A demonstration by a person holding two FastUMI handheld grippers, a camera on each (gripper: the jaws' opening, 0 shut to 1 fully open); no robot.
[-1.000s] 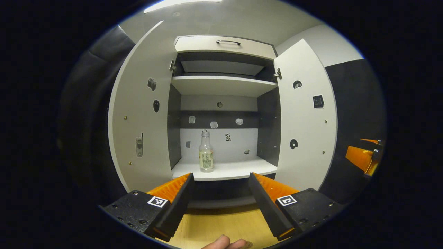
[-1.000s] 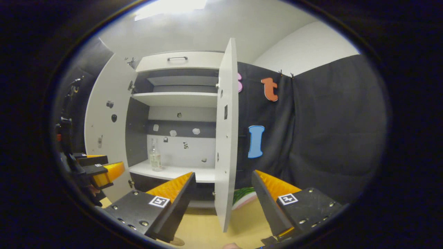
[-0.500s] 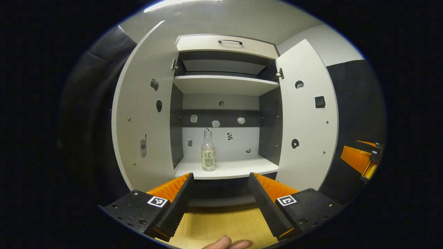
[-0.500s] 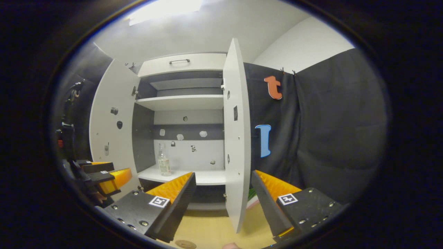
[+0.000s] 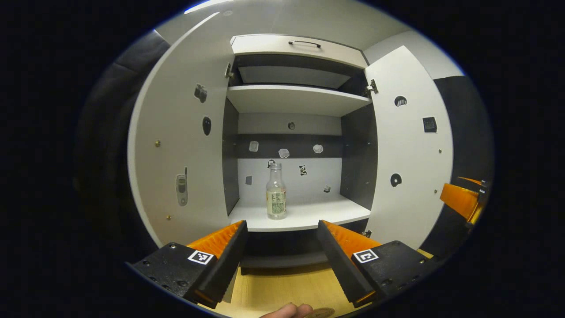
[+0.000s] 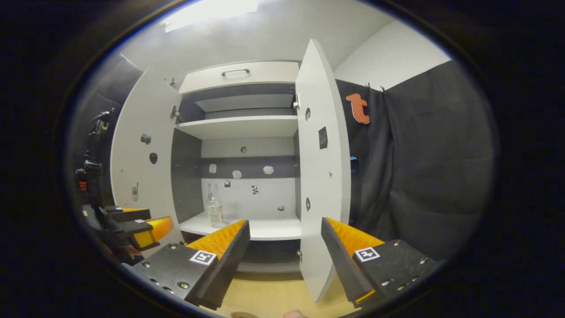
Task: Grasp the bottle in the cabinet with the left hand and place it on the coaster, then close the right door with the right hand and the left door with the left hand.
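- Left gripper (image 5: 280, 254): fingers spread wide, nothing between them, held short of the cabinet (image 5: 295, 99).
- Right gripper (image 6: 284, 256): fingers likewise apart, empty, facing the right door (image 6: 322, 176).
- Both doors swung open; left door (image 5: 181, 145) too.
- Bottle (image 5: 276, 197) upright on the lower shelf (image 5: 309, 214), left of centre, well apart from both grippers.

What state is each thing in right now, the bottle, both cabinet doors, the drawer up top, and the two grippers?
bottle: upright on the lower shelf, untouched, no cap visible
left door: swung wide open
right door: swung wide open
drawer: closed
left gripper: jaws open, empty, short of the cabinet, aimed at the bottle
right gripper: jaws open, empty, near the right door's edge
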